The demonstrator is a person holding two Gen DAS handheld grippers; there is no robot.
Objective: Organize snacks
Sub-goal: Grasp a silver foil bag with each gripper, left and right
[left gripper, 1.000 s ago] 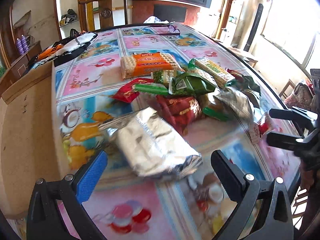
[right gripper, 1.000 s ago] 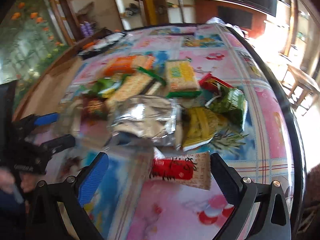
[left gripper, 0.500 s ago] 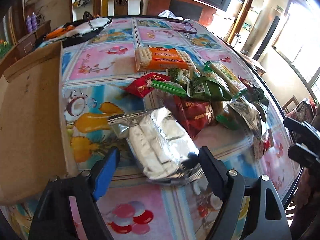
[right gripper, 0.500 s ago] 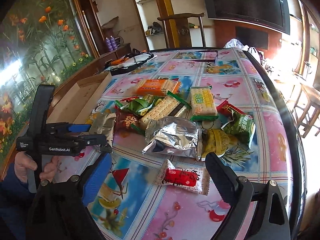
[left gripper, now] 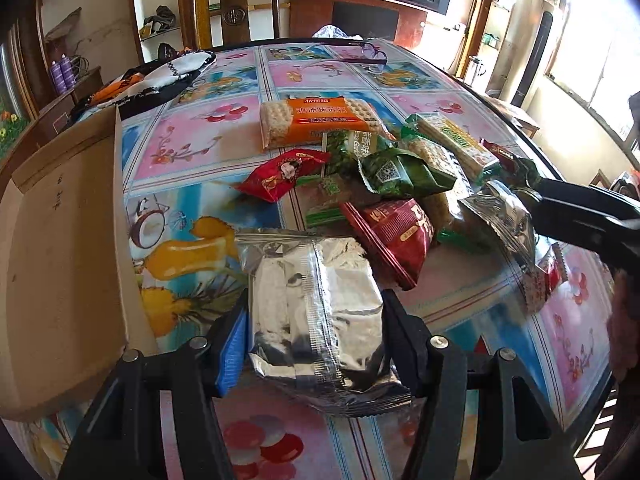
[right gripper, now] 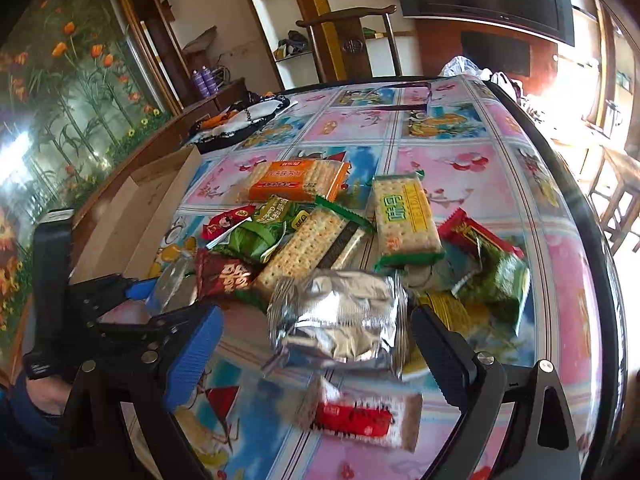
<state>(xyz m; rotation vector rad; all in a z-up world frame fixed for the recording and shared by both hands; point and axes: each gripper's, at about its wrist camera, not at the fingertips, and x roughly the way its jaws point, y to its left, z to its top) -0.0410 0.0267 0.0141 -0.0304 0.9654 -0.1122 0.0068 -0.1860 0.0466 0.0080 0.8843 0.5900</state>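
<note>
A heap of snack packets (left gripper: 392, 184) lies mid-table on the patterned cloth (left gripper: 192, 140). My left gripper (left gripper: 316, 300) has its jaws closing on a silver foil packet (left gripper: 316, 300); the blue pad (left gripper: 232, 344) and the black finger meet the packet's sides. In the right wrist view that gripper (right gripper: 148, 300) shows at the left with the foil packet (right gripper: 172, 284). My right gripper (right gripper: 316, 314) is open, its fingers either side of a second silver foil packet (right gripper: 340, 320), apart from it. A red-labelled cracker packet (right gripper: 360, 416) lies nearer, under it.
An open cardboard box (left gripper: 60, 220) lies at the table's left edge. An orange cracker packet (left gripper: 320, 120) sits behind the heap. A black-and-white cloth bundle (left gripper: 160, 80) and glasses (left gripper: 372, 56) lie at the far side. A wooden chair (left gripper: 232, 12) stands beyond.
The left jaws have narrowed from wide open onto the silver foil packet. The right gripper has come closer to the second foil packet, which now sits between its open fingers.
</note>
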